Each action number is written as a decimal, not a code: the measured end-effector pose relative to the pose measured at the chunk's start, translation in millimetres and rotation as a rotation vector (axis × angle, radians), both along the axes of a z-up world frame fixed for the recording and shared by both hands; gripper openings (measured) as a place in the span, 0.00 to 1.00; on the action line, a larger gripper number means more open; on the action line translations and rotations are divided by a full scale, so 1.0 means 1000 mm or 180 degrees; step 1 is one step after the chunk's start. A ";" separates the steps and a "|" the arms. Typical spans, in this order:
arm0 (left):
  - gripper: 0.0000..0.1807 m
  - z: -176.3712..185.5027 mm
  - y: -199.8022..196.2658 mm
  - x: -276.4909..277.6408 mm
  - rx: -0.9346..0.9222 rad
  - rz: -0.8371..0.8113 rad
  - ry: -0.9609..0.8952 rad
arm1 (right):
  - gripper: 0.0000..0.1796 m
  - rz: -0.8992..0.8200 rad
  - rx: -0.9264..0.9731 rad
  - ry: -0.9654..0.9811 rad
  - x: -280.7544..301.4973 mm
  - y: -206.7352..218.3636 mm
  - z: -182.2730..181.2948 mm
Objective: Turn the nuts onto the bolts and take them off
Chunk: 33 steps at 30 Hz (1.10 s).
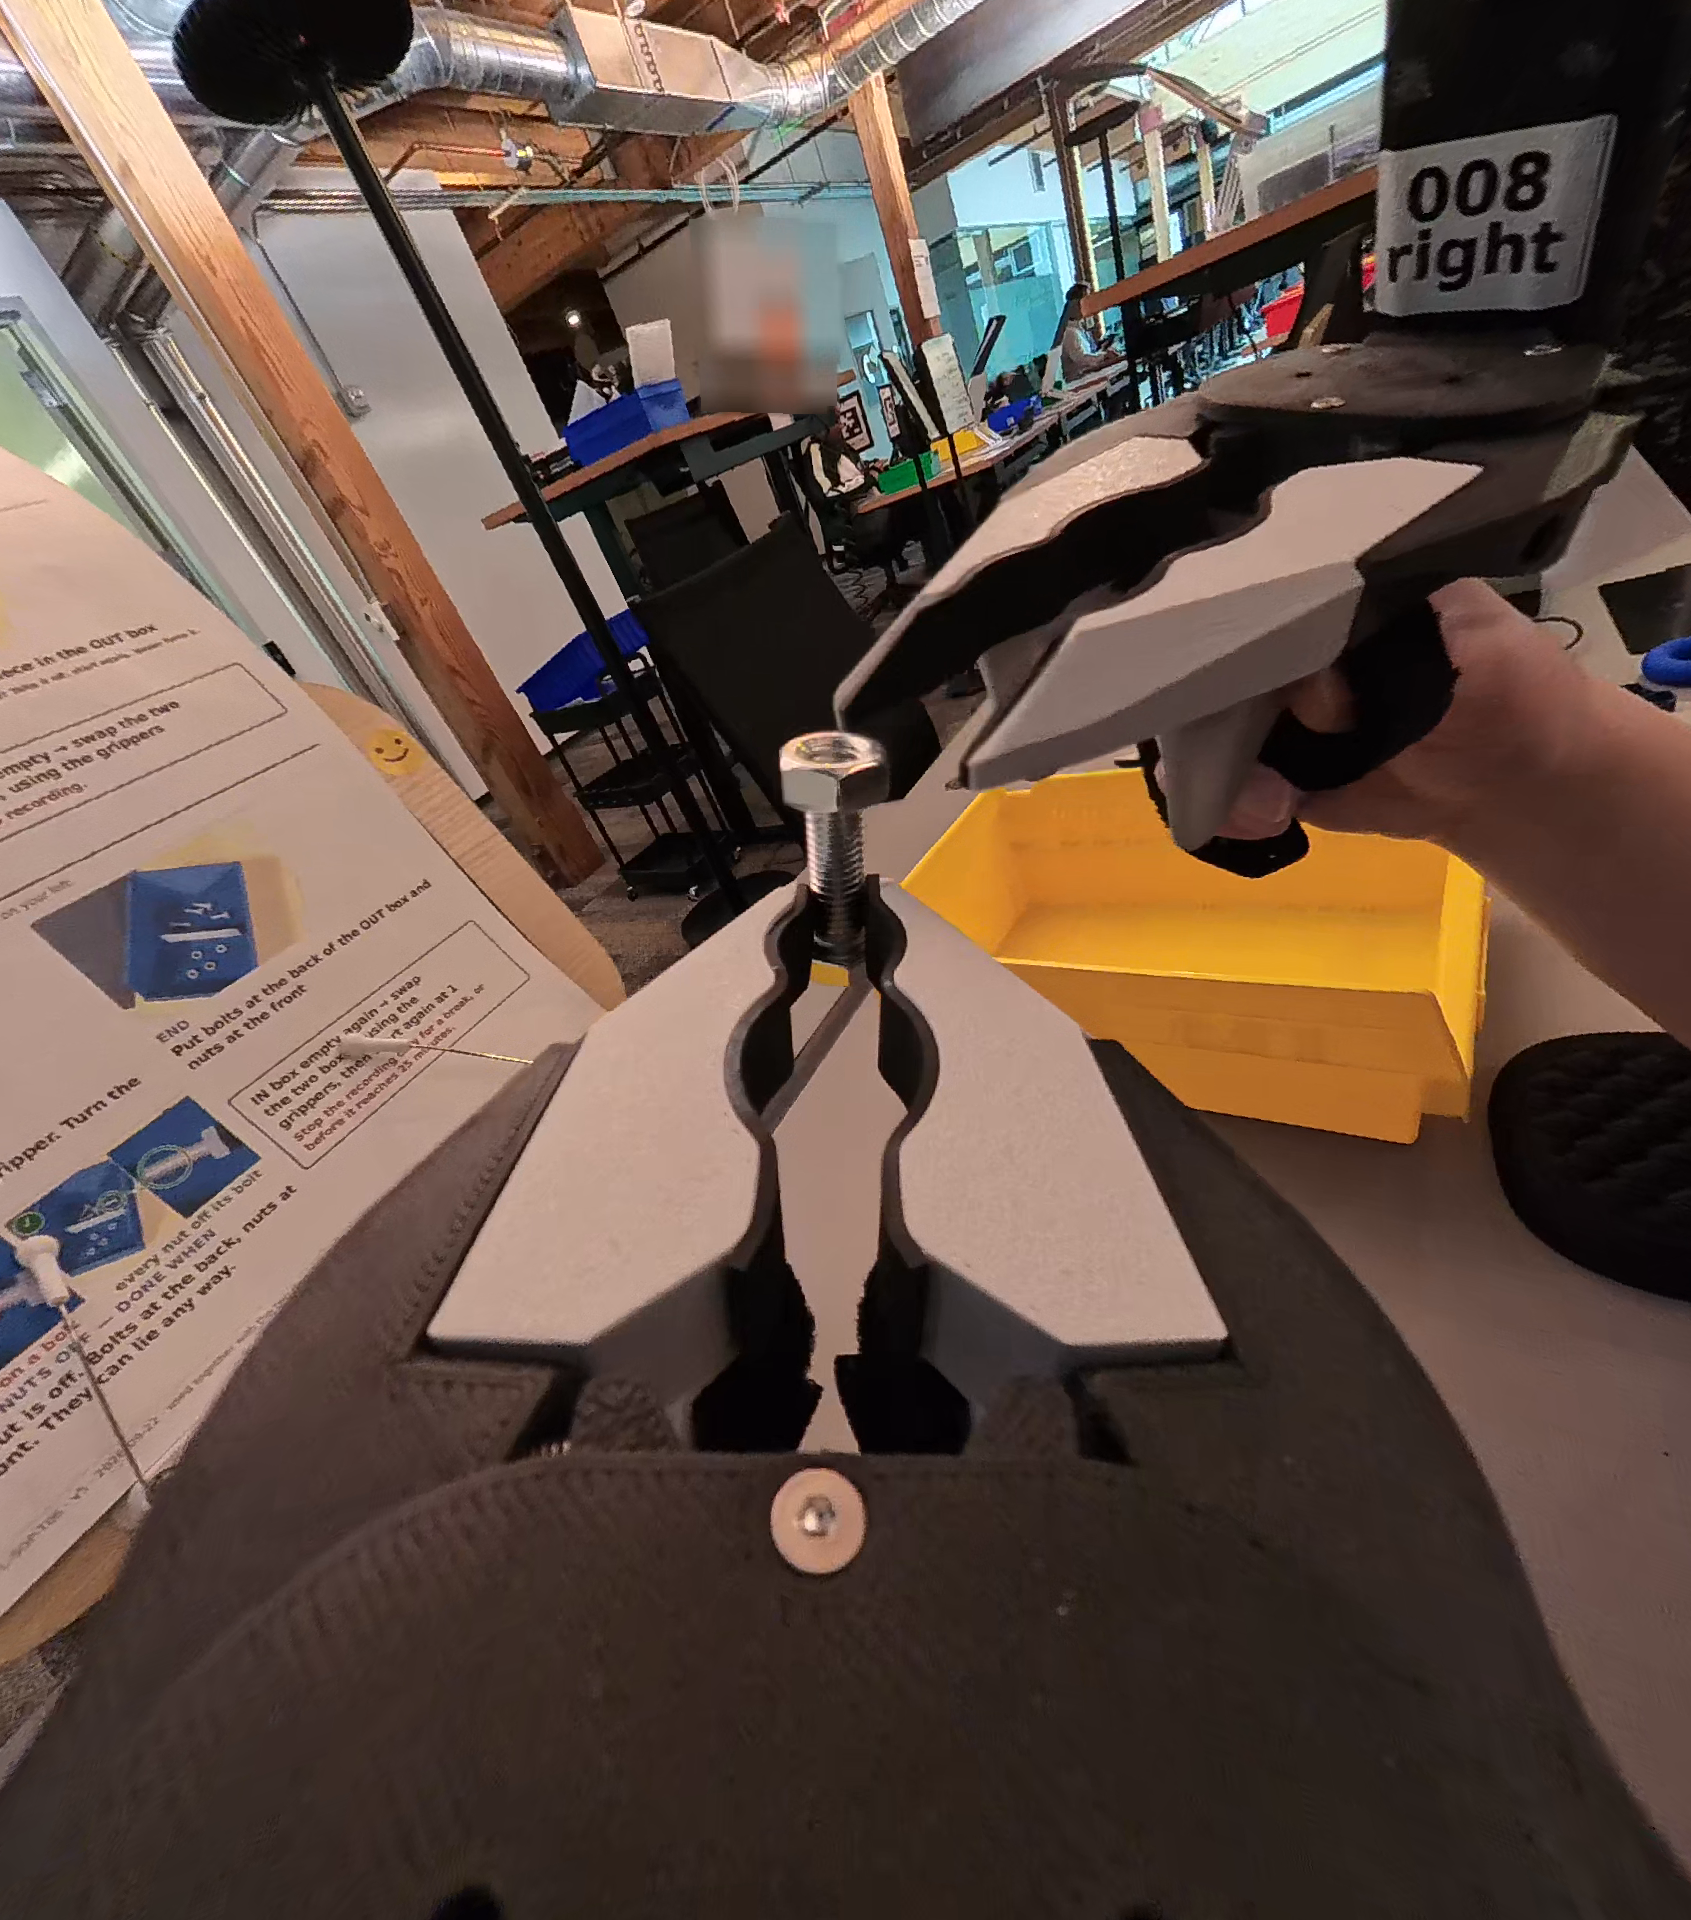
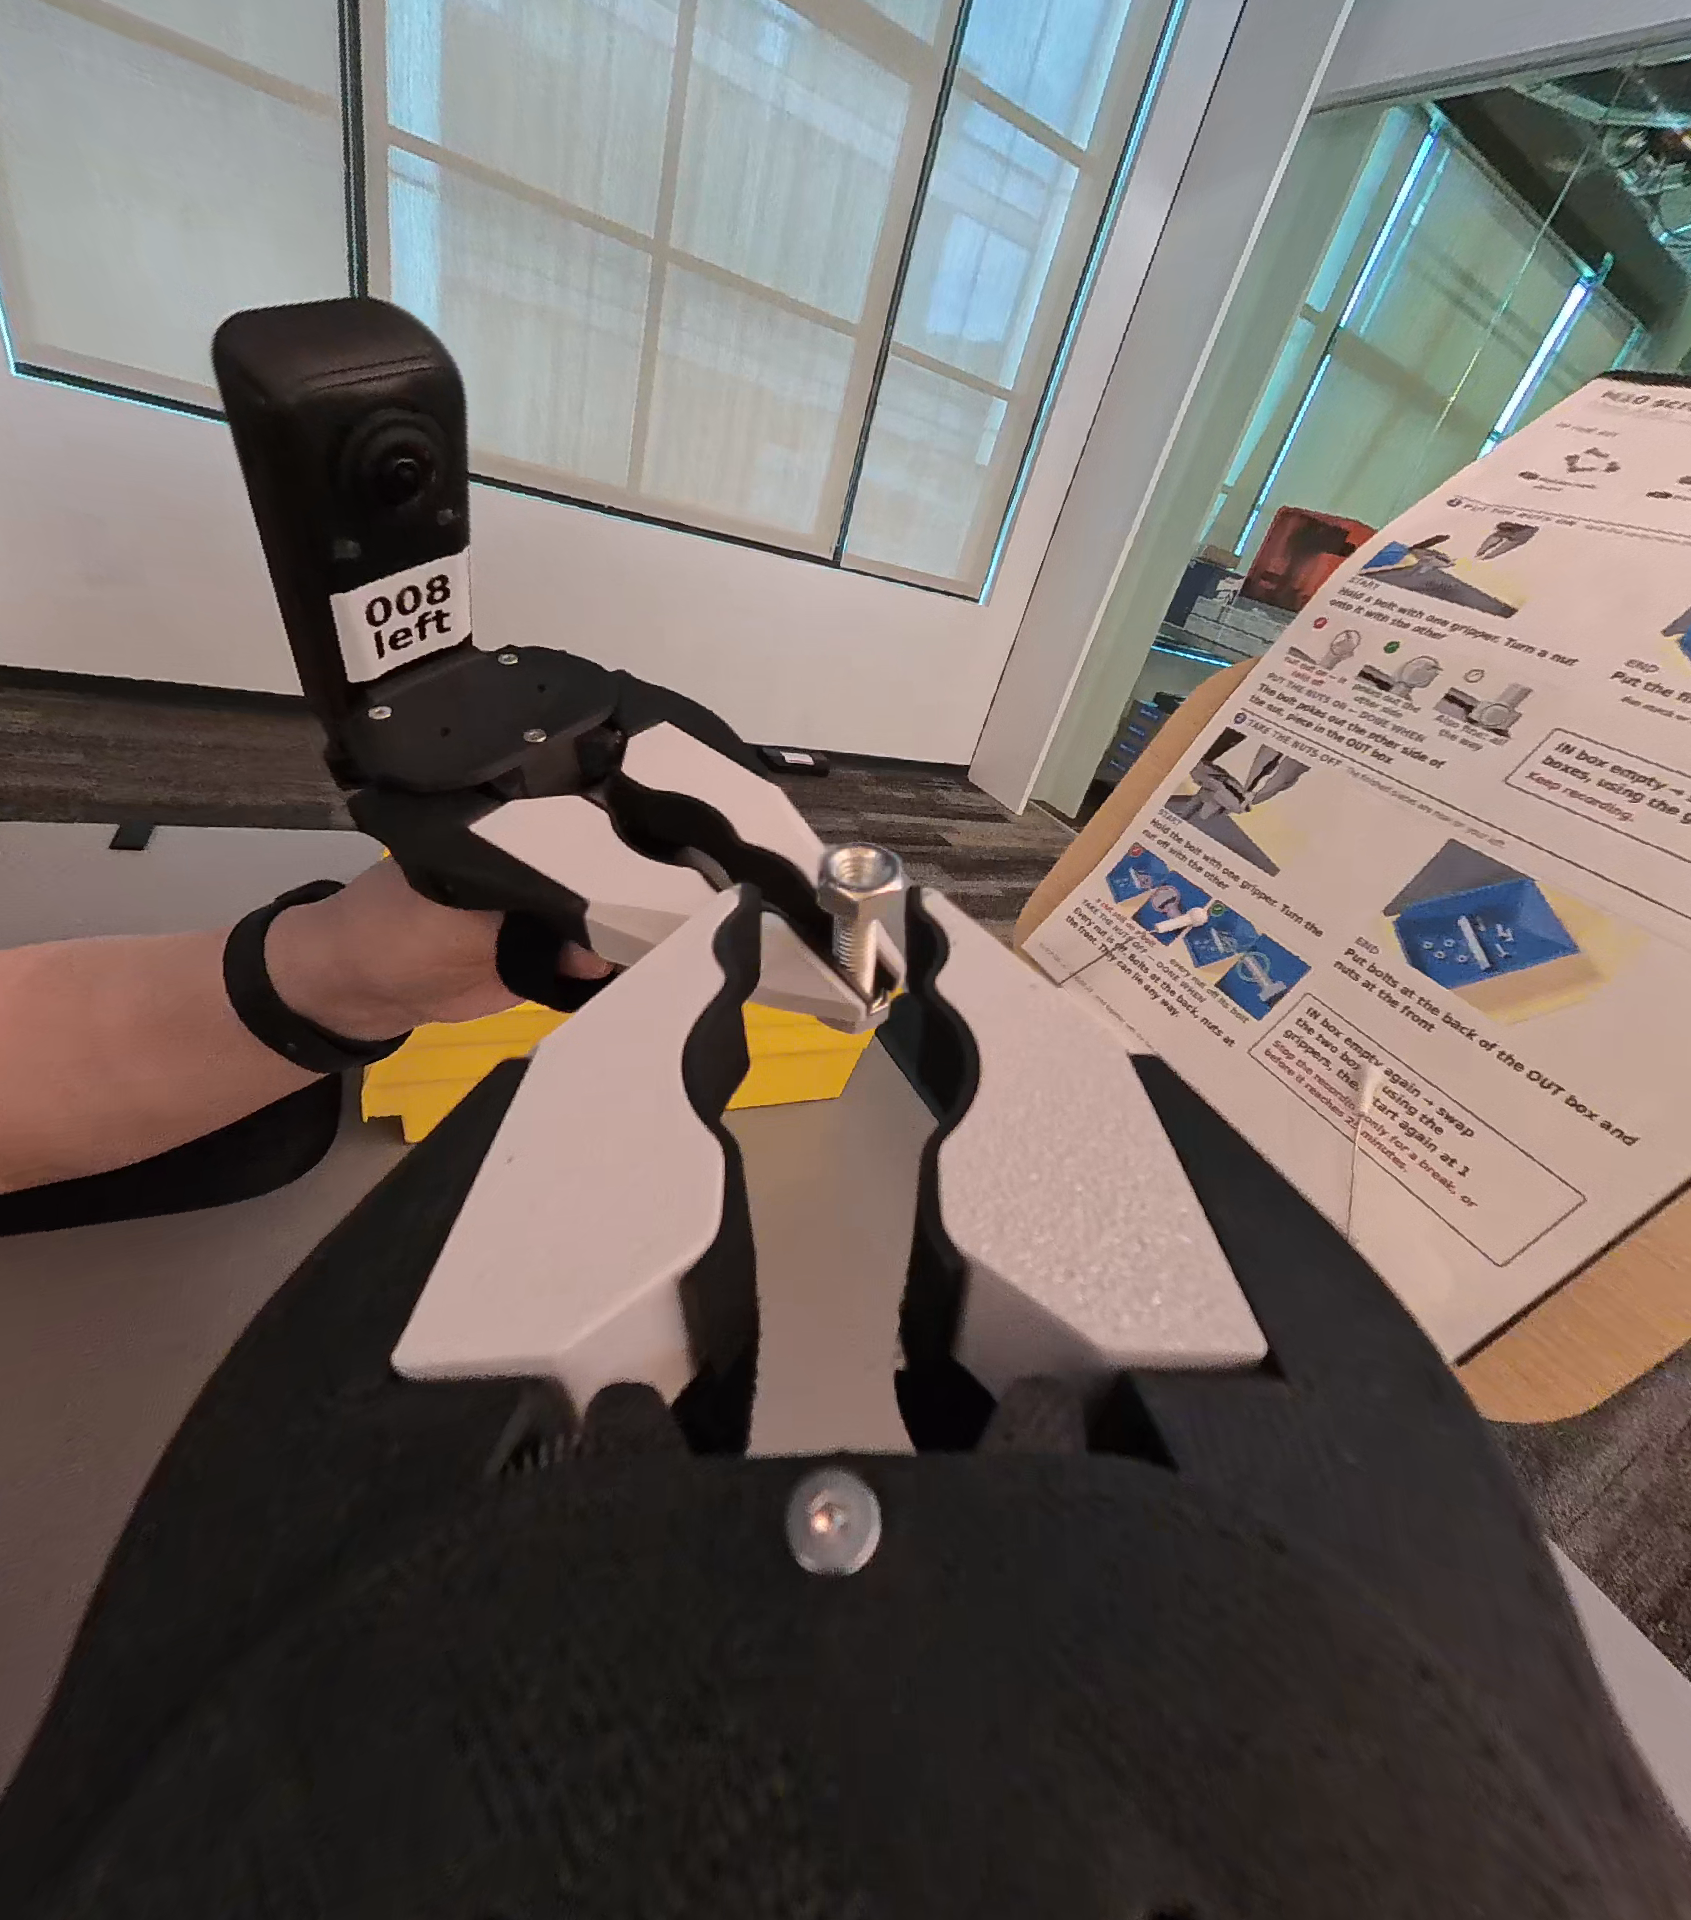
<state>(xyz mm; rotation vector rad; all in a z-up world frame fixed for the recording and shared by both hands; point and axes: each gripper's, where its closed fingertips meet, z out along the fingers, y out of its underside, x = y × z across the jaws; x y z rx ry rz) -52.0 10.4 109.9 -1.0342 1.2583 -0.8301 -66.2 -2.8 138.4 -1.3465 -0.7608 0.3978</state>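
Left tool (image 1: pixel 836 914) clamps upright bolt (image 1: pixel 833 883), nut (image 1: pixel 832 767) at its top end; right tool (image 2: pixel 825 904) spread wide around nut, above yellow bin (image 1: pixel 1236 935) on bench (image 1: pixel 1599 1507).

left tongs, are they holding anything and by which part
Yes: the left tongs are shut on the bolt, gripping its lower threaded shank near the tips. The nut sits on its free upper end. The right tongs are open, holding nothing.
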 end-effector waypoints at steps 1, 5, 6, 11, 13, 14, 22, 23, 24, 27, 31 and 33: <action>0.04 0.000 0.000 0.000 -0.0009 -0.0005 0.0000 | 0.14 -0.0011 -0.0009 -0.0016 -0.001 0.001 -0.001; 0.04 -0.002 0.001 0.001 -0.0016 0.0024 0.0013 | 0.14 -0.0022 -0.0026 -0.0076 -0.004 0.003 -0.005; 0.04 -0.002 0.002 0.001 -0.0015 0.0036 0.0015 | 0.14 -0.0014 -0.0029 -0.0080 -0.005 0.002 -0.005; 0.04 -0.001 0.005 -0.001 -0.0062 0.0072 0.0000 | 0.13 -0.0004 -0.0029 -0.0100 -0.005 0.001 -0.005; 0.04 -0.001 0.005 -0.001 -0.0076 0.0062 -0.0009 | 0.13 -0.0049 0.0015 -0.0096 -0.003 0.002 -0.003; 0.04 0.000 0.004 -0.001 -0.0080 0.0040 -0.0011 | 0.13 -0.0056 0.0023 -0.0080 -0.002 0.002 -0.002; 0.04 -0.005 -0.006 0.004 -0.0136 -0.0143 0.0066 | 0.14 -0.0058 0.0029 0.0019 0.006 0.007 -0.003; 0.04 -0.006 -0.007 0.005 -0.0151 -0.0156 0.0073 | 0.13 -0.0043 0.0020 0.0022 0.005 0.007 -0.003; 0.04 -0.007 -0.007 0.005 -0.0158 -0.0165 0.0079 | 0.13 -0.0035 0.0010 0.0013 0.004 0.007 -0.005; 0.04 -0.007 -0.004 0.005 -0.0165 -0.0116 0.0080 | 0.13 -0.0029 0.0011 -0.0060 0.002 0.007 -0.007; 0.04 -0.004 0.000 0.002 -0.0213 -0.0080 0.0042 | 0.13 0.0014 0.0028 -0.0124 -0.003 0.003 -0.007; 0.04 -0.003 0.001 0.001 -0.0240 -0.0091 0.0028 | 0.12 0.0028 0.0067 -0.0152 -0.004 0.001 -0.006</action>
